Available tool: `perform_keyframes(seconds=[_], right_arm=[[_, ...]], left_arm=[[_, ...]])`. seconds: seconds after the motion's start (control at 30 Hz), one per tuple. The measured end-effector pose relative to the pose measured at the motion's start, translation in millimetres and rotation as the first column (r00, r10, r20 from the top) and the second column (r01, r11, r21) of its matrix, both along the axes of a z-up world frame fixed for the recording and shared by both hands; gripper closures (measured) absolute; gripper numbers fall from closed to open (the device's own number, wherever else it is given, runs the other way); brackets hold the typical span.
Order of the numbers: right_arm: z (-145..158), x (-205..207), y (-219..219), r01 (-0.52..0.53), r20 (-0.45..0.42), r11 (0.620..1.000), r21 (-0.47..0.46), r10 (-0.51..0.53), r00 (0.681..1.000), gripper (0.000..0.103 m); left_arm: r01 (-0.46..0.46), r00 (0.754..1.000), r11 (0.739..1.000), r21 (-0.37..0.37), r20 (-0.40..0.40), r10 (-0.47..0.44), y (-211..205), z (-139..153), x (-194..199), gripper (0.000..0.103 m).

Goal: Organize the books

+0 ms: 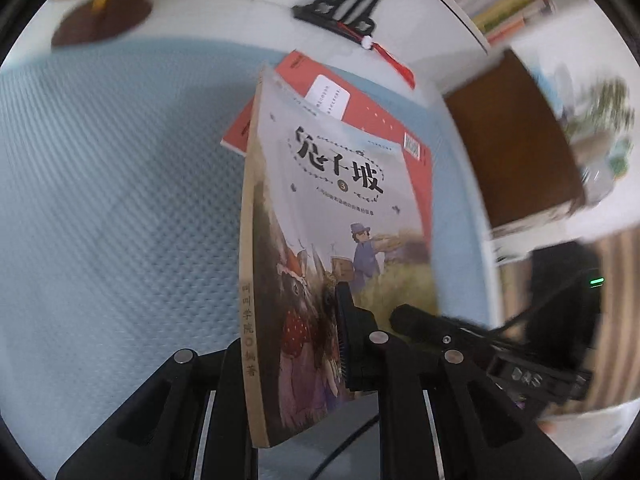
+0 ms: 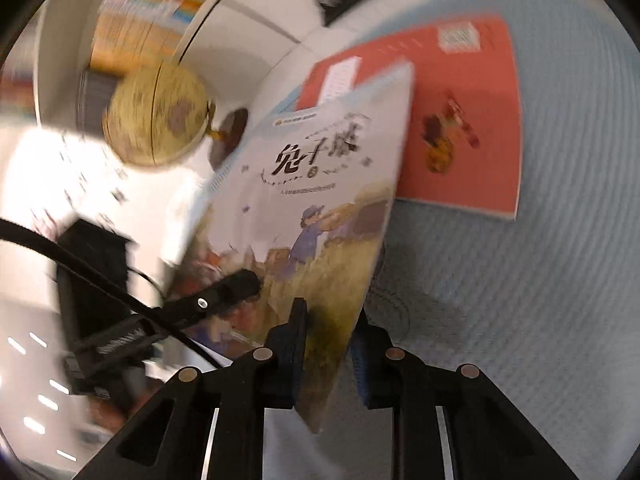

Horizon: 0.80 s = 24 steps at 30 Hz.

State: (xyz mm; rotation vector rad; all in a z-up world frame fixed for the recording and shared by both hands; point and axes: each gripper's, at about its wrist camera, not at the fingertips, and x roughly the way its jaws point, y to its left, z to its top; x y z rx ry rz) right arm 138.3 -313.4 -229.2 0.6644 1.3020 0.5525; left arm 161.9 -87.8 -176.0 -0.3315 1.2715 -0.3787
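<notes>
I have both grippers pinching the illustrated book (image 1: 320, 216): left gripper (image 1: 296, 344) at its spine end, right gripper (image 2: 328, 344) at its open edge, above the red book (image 2: 460, 120) on the bench's blue mat (image 1: 120, 200).

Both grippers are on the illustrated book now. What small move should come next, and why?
Probably lift it a little higher, both grippers together. The left gripper pinches the illustrated book near its spine, the right gripper its open edge, so it is held upright over the red book on the blue mat. It should clear that before heading for the shelved books.
</notes>
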Motion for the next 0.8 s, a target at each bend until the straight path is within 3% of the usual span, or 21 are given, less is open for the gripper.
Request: perform_keyframes(seconds=[0.07,0.2,0.57,0.8], right_arm=[[18,-7,14,-0.035,0.076,0.994,-0.099,0.042,0.996,0.082],[43,-21,34,-0.066,0.169,0.979,-0.192,0.099,0.981,0.082],[103,-38,120,-0.156,0.299,0.966,-0.205,0.213,0.930,0.080],[138,-46,216,-0.253,0.369,0.955,-0.152,0.293,0.882,0.078]], left_arm=[[0.016,0.999,0.999,0.043,0.031,-0.017,-2,7,-6,0.090],[0.002,0.998,1.000,0.021,0.070,-0.003,14,25,-20,0.090],[-0.134,0.976,0.991,0.029,0.178,0.127,98,75,-65,0.090],[-0.274,0.933,0.960,0.050,0.255,0.253,196,112,-99,0.090]])
